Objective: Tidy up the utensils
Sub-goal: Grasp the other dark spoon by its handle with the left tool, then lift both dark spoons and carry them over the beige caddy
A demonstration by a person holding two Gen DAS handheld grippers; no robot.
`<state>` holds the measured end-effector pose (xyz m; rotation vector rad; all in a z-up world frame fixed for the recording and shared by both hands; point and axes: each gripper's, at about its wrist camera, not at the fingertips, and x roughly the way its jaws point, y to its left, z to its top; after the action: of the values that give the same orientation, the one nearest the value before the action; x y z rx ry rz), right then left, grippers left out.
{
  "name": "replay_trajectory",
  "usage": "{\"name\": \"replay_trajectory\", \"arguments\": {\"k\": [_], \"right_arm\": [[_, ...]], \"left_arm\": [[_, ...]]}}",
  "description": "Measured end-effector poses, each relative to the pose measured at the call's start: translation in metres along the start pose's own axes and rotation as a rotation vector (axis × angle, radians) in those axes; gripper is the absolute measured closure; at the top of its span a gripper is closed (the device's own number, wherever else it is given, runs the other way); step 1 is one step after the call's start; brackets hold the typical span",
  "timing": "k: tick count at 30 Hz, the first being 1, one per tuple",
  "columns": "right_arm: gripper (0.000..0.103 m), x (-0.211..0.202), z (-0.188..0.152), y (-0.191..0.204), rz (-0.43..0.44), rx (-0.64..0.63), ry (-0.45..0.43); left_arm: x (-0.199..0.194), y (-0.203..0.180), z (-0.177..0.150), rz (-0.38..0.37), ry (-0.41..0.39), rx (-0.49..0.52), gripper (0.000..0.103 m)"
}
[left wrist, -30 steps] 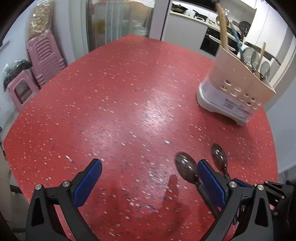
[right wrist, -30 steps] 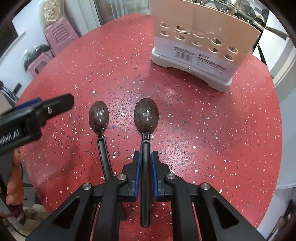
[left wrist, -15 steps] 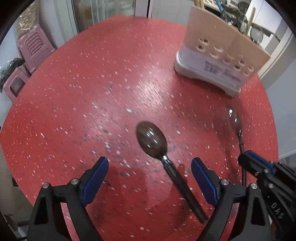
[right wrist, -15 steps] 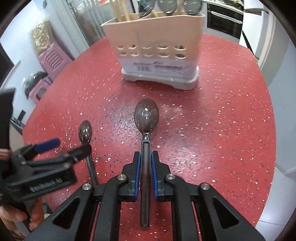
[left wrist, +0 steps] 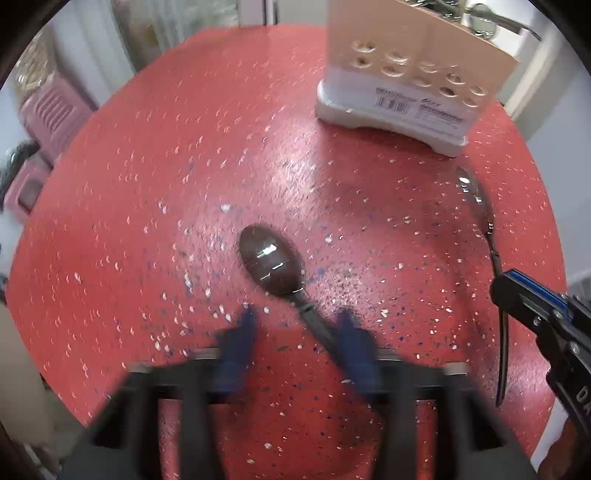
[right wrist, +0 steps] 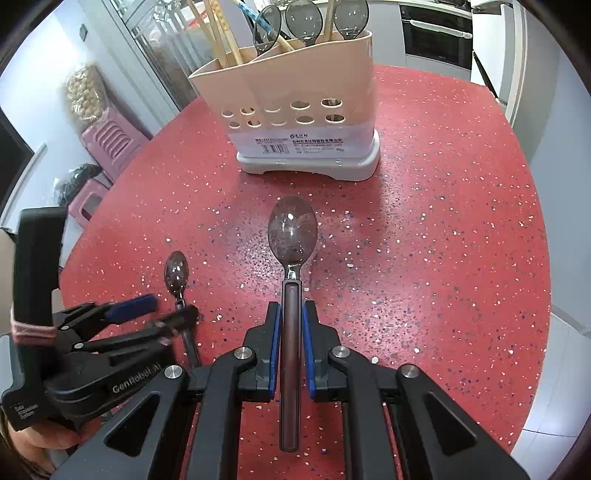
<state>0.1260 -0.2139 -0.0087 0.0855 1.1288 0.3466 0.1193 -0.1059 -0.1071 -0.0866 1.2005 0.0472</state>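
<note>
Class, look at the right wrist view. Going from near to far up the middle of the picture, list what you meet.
right gripper → spoon clamped in it → bare stretch of red table → utensil holder → spoons standing in it

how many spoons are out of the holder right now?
2. One spoon is clamped in the right gripper, above the red table. The other spoon lies on the table, its handle between the closing jaws of the left gripper. More stand in the holder.
</note>
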Motion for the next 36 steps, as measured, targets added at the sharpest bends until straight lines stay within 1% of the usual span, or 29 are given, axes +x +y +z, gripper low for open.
{"name": "replay_trajectory", "arguments": {"k": [2,3,5,6,10,12,14,15,17,20,22,24,25,27,31,34,36], "right_arm": [[0.091,-0.001,0.0,0.0,0.006,0.003,-0.005],[0.091,-0.001,-0.001,0.001,0.009,0.005,-0.007],[0.091,-0.001,-0.002,0.002,0.021,0.009,-0.013],[0.091,-0.002,-0.002,0.002,0.041,0.013,-0.019],[0.091,-0.003,-0.004,0.002,0.079,0.021,-0.035],[0.091,-0.004,-0.003,0.002,0.086,0.024,-0.042],[0.091,-0.004,-0.003,0.003,0.083,0.022,-0.042],[0.091,-0.004,-0.002,0.003,0.08,0.022,-0.043],[0.091,-0.005,-0.001,0.002,0.078,0.026,-0.045],[0.091,-0.007,0.0,-0.001,0.081,0.033,-0.047],[0.091,-0.008,0.0,-0.003,0.084,0.036,-0.048],[0.091,-0.01,-0.001,-0.004,0.091,0.034,-0.05],[0.091,-0.012,-0.001,-0.006,0.094,0.033,-0.054],[0.091,-0.016,-0.002,-0.009,0.102,0.036,-0.063],[0.091,-0.023,-0.003,-0.015,0.119,0.042,-0.079],[0.091,-0.028,-0.004,-0.018,0.129,0.041,-0.09],[0.091,-0.032,-0.005,-0.02,0.135,0.045,-0.1]], "left_arm": [[-0.003,0.0,-0.002,-0.044,-0.019,0.007,0.06],[-0.005,0.002,-0.004,-0.08,-0.038,0.014,0.062],[-0.008,0.007,-0.008,-0.104,-0.081,0.032,0.067],[-0.011,0.011,-0.009,-0.109,-0.097,0.043,0.078],[-0.019,0.024,-0.017,-0.173,-0.135,0.046,0.078],[-0.024,0.03,-0.022,-0.19,-0.15,0.045,0.078],[-0.016,0.04,-0.01,-0.201,-0.134,0.039,0.078],[-0.018,0.041,-0.01,-0.204,-0.126,0.032,0.078],[-0.018,0.041,-0.004,-0.194,-0.106,0.015,0.078],[-0.015,0.044,0.0,-0.135,-0.063,-0.029,0.078],[-0.01,0.043,0.004,-0.099,-0.017,-0.083,0.078],[-0.008,0.047,0.004,-0.092,0.027,-0.156,0.078],[-0.005,0.047,0.004,-0.089,0.034,-0.171,0.078],[-0.005,0.046,0.005,-0.058,0.051,-0.197,0.078],[-0.008,0.041,0.006,-0.054,0.064,-0.232,0.078],[-0.01,0.036,0.006,-0.055,0.068,-0.237,0.078],[-0.012,0.032,0.006,-0.04,0.069,-0.228,0.078]]}}
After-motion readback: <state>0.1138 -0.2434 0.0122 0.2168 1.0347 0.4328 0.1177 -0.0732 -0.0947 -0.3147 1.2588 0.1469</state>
